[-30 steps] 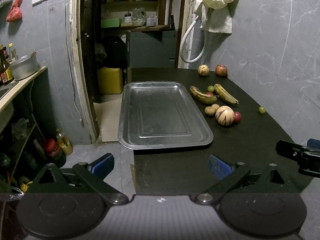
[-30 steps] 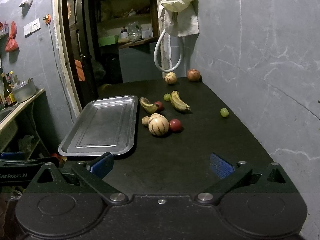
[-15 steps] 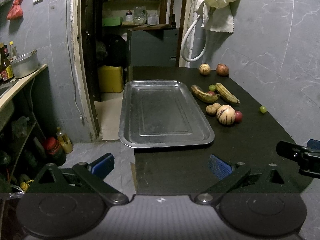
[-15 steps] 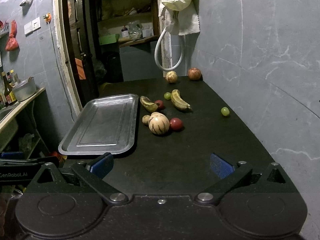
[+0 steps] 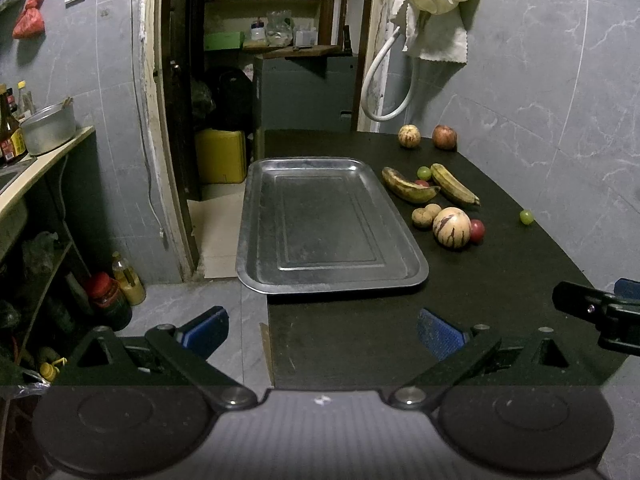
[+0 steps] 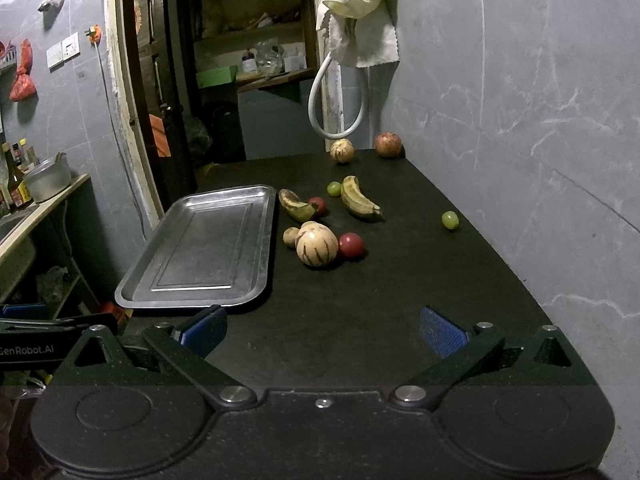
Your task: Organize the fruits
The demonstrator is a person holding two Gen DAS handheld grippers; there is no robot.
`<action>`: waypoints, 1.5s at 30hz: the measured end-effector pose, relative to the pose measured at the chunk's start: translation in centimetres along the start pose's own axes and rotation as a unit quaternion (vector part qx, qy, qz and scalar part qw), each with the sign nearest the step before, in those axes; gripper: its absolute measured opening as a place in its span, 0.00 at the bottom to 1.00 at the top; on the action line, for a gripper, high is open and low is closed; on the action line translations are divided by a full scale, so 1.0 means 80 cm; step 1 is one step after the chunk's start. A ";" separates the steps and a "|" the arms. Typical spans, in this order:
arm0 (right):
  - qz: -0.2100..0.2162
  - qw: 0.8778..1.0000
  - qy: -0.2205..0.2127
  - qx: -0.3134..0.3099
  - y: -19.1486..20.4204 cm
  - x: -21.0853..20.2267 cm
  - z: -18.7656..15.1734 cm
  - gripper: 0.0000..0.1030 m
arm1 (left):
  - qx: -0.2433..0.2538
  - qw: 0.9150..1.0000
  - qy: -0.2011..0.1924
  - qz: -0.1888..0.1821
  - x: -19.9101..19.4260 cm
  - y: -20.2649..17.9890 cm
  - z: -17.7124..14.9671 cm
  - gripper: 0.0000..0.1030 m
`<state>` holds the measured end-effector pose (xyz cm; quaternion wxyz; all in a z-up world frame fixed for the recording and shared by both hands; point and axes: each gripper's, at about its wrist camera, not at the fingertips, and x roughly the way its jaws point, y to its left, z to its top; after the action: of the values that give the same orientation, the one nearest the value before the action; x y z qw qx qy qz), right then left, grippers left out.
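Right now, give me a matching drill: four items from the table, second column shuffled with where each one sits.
Items:
1. rectangular metal tray
2. big striped cream melon
3. lone green grape
4. dark red apple

Places:
A. far edge of the black table, at the wall
B. alone on the table's right side, apart from other fruit
C. left part of the table, nothing in it
D. between a small brown fruit and a red tomato

Pairs: 1-C, 2-D, 3-B, 4-A
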<state>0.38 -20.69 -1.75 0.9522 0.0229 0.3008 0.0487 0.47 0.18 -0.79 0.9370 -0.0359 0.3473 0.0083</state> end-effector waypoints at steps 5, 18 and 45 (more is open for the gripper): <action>0.000 1.000 0.005 0.001 -0.001 0.004 -0.001 0.99 | -0.001 1.000 0.005 0.001 0.004 -0.001 -0.001 0.99; -0.010 1.000 0.022 0.002 -0.009 0.011 0.004 0.99 | -0.004 0.999 0.045 0.004 0.018 -0.006 0.003 0.99; 0.004 0.992 0.062 -0.111 -0.009 0.057 0.037 0.99 | 0.025 0.985 0.164 0.041 0.057 -0.022 0.045 0.99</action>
<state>5.86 -20.97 -2.00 0.9279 -0.0845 0.3524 0.0873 6.33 -1.34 -0.94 0.8668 0.0006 0.4976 0.0321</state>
